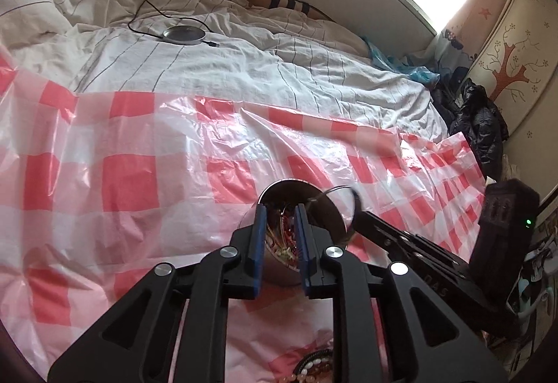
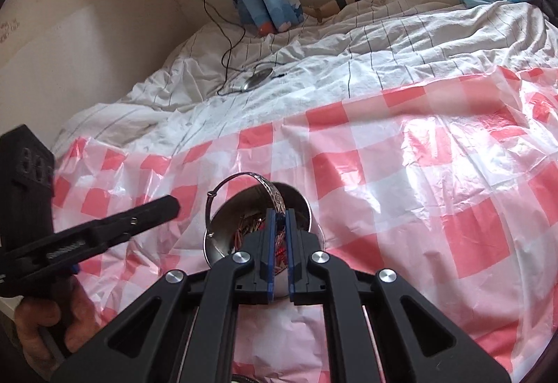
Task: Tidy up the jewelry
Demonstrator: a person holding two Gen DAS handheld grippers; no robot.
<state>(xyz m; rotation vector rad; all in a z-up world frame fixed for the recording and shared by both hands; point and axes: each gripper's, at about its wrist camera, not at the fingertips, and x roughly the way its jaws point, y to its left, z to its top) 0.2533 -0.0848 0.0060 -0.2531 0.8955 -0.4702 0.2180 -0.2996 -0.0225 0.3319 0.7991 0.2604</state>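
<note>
A silver bangle [image 2: 244, 189] is pinched at its engraved band between the blue pads [image 2: 270, 226] of the right gripper [image 2: 279, 219], the jaws pressed close on the metal. The ring is carried on edge, nearly upright, its loop reaching up and to the left of the fingertips, with the broad patterned part running down into the jaws; the thin wire part arcs over the far rim of a steel bowl [image 2: 300, 201]. The bangle is thus held just ahead of the gripper and directly above the bowl, in which a tangle of red and gold jewelry [image 2: 249, 226] is seen. The bowl is set on a red-and-white checked plastic sheet [image 2: 401, 174] spread over a bed. In the left wrist view, the left gripper [image 1: 280, 212] is poised over the same bowl [image 1: 327, 219], its jaws spread apart with nothing between them, and the bangle [image 1: 343, 189] is seen to its right at the tip of the other tool. More beads [image 1: 310, 369] are glimpsed at the lower edge beneath the left gripper.
</note>
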